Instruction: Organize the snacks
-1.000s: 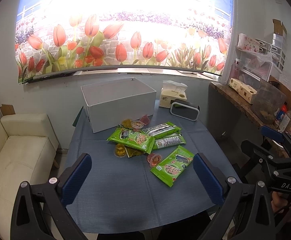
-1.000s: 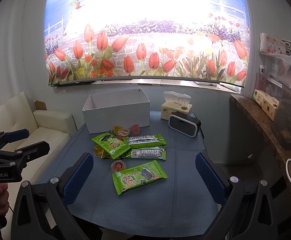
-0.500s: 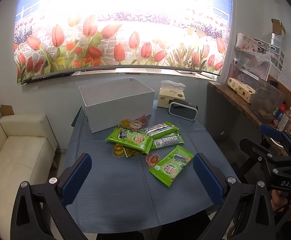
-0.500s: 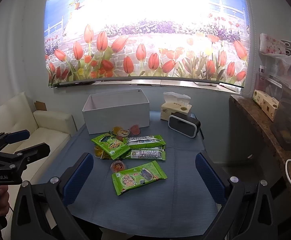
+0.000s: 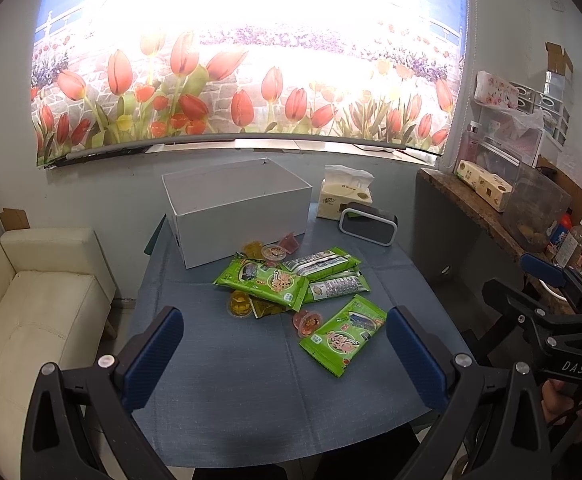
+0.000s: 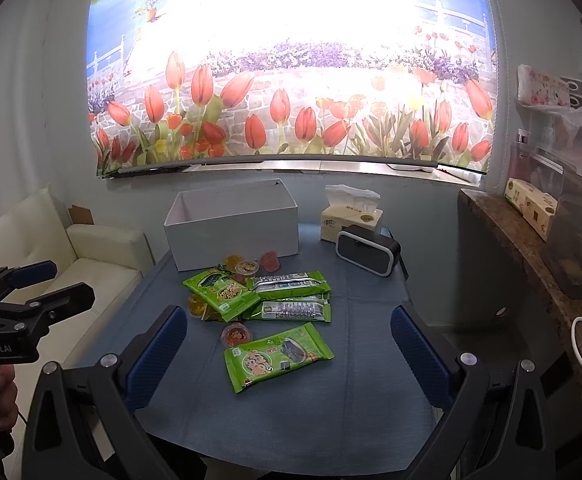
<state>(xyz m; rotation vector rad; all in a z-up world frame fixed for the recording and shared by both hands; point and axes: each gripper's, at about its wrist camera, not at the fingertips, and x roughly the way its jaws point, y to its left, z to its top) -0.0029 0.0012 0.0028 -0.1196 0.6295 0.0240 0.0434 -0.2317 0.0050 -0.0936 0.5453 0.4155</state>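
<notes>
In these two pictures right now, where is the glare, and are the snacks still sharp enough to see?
Left wrist view: the top of the blind is washed out white; the snacks are sharp. Right wrist view: same glare on the blind, straight edges bow, snacks clear.

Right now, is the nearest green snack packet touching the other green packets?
Apart. The right wrist view shows bare blue tablecloth between the nearest green packet and the pile.

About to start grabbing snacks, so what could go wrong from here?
The green snack packets lie overlapped, so a grasp might lift two or drag a neighbour. The small jelly cup touching the nearest green packet may get knocked. Both the left tool and right tool are open and hold nothing.
</notes>
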